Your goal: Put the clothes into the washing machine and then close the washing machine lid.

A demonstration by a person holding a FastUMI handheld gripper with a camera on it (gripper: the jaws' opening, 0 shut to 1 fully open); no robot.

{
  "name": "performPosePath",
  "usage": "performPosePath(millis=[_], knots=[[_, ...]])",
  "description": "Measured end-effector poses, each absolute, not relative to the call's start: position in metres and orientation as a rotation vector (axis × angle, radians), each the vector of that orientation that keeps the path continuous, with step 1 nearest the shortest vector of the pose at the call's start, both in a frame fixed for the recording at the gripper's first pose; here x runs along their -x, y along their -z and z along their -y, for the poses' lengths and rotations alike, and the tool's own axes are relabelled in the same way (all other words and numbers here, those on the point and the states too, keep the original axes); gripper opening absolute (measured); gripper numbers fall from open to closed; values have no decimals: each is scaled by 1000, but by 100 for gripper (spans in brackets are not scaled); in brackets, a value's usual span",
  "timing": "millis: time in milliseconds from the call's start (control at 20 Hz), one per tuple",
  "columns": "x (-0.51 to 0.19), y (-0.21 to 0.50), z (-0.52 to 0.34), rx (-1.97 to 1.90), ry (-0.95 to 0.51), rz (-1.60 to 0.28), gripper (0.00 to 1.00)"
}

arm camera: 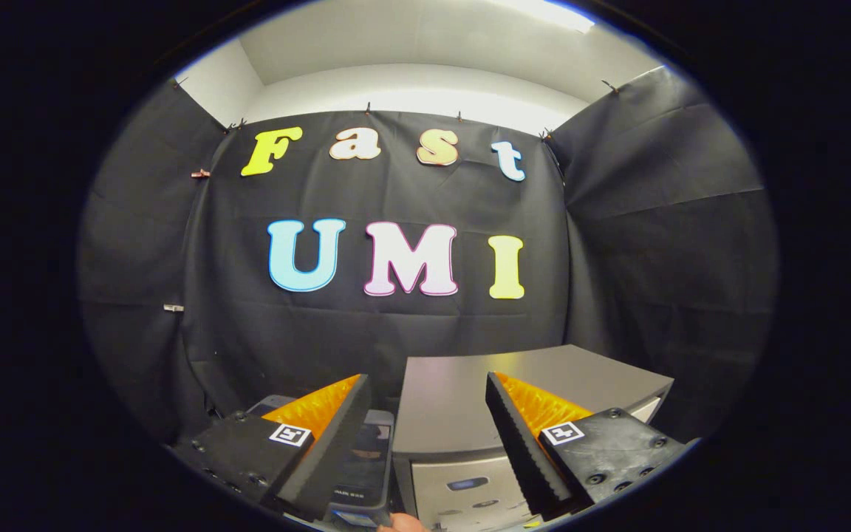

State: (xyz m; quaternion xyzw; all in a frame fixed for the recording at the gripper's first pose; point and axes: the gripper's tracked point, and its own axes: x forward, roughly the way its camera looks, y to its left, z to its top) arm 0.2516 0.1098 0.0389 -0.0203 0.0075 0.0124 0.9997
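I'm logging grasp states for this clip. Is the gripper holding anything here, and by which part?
Nothing is held. The gripper is open, its fingers spread apart with only the grey washing machine showing beyond the gap; no clothes sit between them.

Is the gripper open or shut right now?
Open. The gripper fingers stand wide apart with nothing between them; the washing machine sits beyond.

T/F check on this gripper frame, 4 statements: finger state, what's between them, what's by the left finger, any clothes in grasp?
1. The gripper is open, with nothing held. True.
2. The grey washing machine lies ahead, seen between the fingers. True.
3. A garment hangs from the fingers. False: no clothes are between them.
4. The dark phone-like device sits on top of the washing machine. False: it stands beside the machine, by the left finger.
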Motion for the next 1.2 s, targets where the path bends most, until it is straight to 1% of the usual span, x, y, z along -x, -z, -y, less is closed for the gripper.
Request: performPosePath(millis=[200,400,600,1000,1200], knots=[[-224,-16,-103,49,-50,-36,98],[-207,-17,-112,65,-86,-22,98],[-199,-24,-110,70,-87,12,97],[-200,1,-97,88,-37,-39,97],[-198,-2,-105,80,-54,-28,97]])
